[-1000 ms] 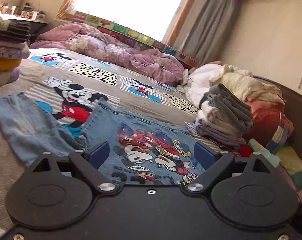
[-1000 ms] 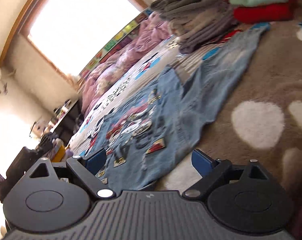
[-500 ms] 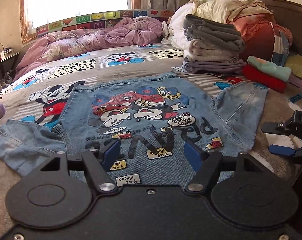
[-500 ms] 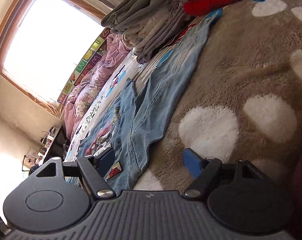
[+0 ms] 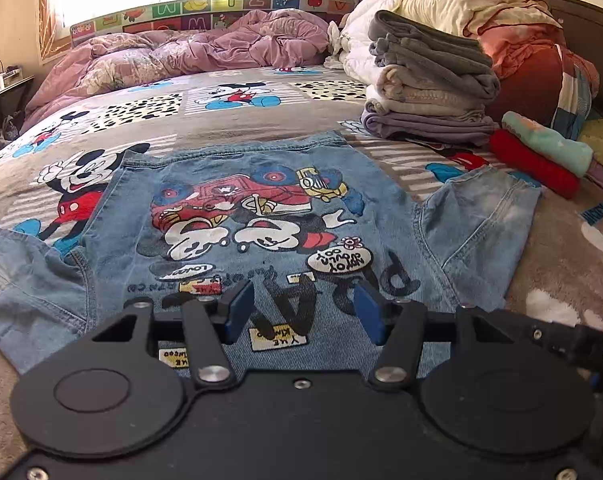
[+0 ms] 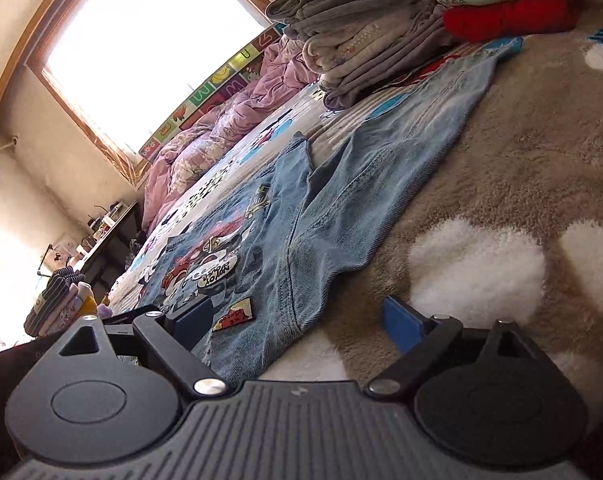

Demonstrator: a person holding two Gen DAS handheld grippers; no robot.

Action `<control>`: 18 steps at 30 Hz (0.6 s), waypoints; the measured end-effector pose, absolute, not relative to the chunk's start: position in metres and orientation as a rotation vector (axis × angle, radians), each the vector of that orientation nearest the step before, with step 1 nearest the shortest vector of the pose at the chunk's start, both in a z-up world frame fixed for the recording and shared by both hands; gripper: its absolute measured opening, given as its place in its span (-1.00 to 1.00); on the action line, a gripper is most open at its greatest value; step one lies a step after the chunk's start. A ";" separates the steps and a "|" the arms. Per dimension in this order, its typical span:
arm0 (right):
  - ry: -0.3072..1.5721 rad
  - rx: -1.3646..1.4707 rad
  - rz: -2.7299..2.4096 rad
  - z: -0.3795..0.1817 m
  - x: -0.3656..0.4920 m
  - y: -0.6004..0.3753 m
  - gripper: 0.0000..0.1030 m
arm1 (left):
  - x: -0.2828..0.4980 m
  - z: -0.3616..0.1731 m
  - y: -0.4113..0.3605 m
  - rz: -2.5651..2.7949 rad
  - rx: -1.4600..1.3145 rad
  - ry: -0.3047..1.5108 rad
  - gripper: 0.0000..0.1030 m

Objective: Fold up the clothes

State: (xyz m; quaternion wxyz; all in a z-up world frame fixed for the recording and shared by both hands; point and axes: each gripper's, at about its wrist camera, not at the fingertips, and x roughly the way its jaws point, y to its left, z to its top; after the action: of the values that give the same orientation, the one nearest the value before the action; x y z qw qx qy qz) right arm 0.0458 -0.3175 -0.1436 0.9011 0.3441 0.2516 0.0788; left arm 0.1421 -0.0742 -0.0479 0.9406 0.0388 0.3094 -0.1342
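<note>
Denim jacket (image 5: pixel 261 216) lies spread flat on bed (image 5: pixel 561 264), printed back panel up, both sleeves out to the sides, collar edge toward cam, hem toward far end. No fold visible in it.

Near: L gripper (image 5: pixel 299 314) hovers low over the collar-side edge of jacket, approx. centred on the back panel, pointing fwd along the garment. Jaws wide apart, nothing btwn the blue pads, no cloth pinched. R gripper (image 6: pixel 301 320) sits low by jacket's right edge, near shoulder/armhole seam; body rolled, horizon steeply tilted in R wrist view. Jaws also wide, empty; one pad over denim, the other over the beige fleece. Part of R gripper's black frame shows at lower right of L wrist view, so the two are close together.

Step (judgement): jacket laid out, grippers positioned at near edge w/o a grasp. Fits either a lay-out just made or the approach to a fold; can't separate. A next grasp would call for pads closing on a single edge of thick denim, both sides lifted evenly so panel doesn't skew.

Mid: right sleeve (image 5: pixel 477 216) lies angled outward on fleece; left sleeve (image 5: pixel 25 276) flat toward bed edge.

Far: folded grey stack (image 5: pixel 425 84), red + mint folded items (image 5: pixel 537 156), rumpled purple duvet (image 5: pixel 205 48), window.
</note>
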 end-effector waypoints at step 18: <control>0.455 0.812 0.139 -0.157 0.074 -0.321 -0.27 | 0.210 0.020 -0.143 -0.414 0.119 0.619 0.11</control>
State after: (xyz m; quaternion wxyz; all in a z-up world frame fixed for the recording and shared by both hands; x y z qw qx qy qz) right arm 0.0740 -0.3209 -0.1575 0.8912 0.3914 0.2192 0.0668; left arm 0.2097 -0.1430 0.0199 0.9297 0.0583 0.3021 -0.2023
